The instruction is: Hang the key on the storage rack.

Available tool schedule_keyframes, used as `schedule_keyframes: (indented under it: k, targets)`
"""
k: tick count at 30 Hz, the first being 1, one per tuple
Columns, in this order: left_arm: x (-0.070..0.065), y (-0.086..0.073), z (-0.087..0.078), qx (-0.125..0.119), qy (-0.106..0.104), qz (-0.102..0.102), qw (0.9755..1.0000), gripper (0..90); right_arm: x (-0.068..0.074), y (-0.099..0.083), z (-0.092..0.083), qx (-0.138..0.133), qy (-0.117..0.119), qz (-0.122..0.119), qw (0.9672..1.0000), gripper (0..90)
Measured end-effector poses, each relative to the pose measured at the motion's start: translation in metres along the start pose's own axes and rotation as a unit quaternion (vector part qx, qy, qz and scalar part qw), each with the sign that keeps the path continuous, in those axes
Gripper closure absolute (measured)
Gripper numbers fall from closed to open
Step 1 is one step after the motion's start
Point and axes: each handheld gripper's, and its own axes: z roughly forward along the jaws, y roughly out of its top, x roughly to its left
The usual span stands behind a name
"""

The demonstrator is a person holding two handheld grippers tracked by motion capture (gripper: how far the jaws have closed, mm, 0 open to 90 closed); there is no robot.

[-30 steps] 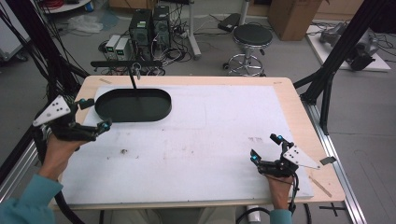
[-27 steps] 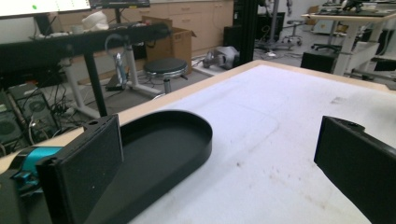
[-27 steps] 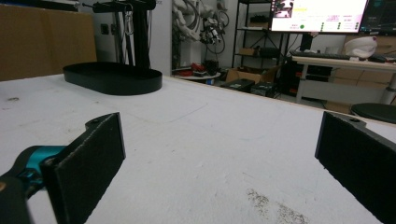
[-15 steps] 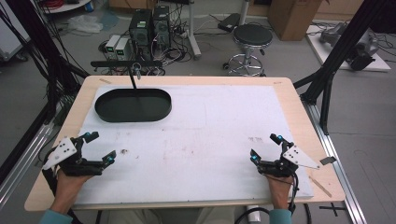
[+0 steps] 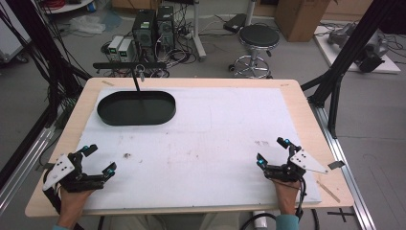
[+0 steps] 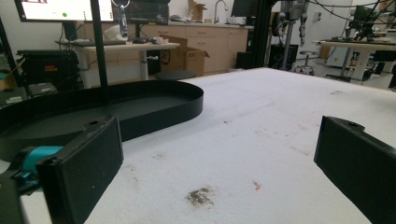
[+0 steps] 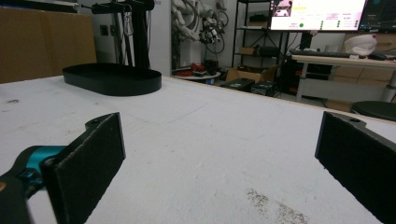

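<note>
Tray [image 5: 136, 109]: black, oval, shallow, with a low upright wall and a flat floor; it lies on the far left of the table, well apart from both of my grippers, nearer my left one. Nothing lies in it that I can see. A thin black post [image 5: 138, 84] rises at its far side to a crossbar with a small hook; whether post and tray are joined I cannot tell. Handling, by my judgement: stiff, light, smooth and likely somewhat slippery on the wall, not fragile; best taken by the near wall [image 6: 154, 100], one jaw inside and one outside, at a long side rather than at the curved end. Left gripper [image 5: 93, 160]: resting low at the near left of the table, jaws wide apart, holding nothing, pointed toward the tray. Right gripper [image 5: 274, 152]: near right of the table, jaws likewise wide apart and empty. Surface: white sheet [image 5: 215, 129] over a wooden table [image 5: 306, 115], with a small dark smudge [image 5: 127, 155] just ahead of my left gripper and faint marks near my right. Beyond the table: a stool [image 5: 258, 36] and computer cases [image 5: 152, 26] on the floor.
</note>
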Motion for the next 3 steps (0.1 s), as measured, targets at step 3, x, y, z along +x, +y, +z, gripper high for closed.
schedule_keyframes:
  k: [3]
  targets:
    - [-0.0001,0.0001,-0.0001,0.001,0.002,0.001,1.0000,1.7,0.0001,0.0000,0.0000,0.000,0.000,-0.003,1.0000,0.8]
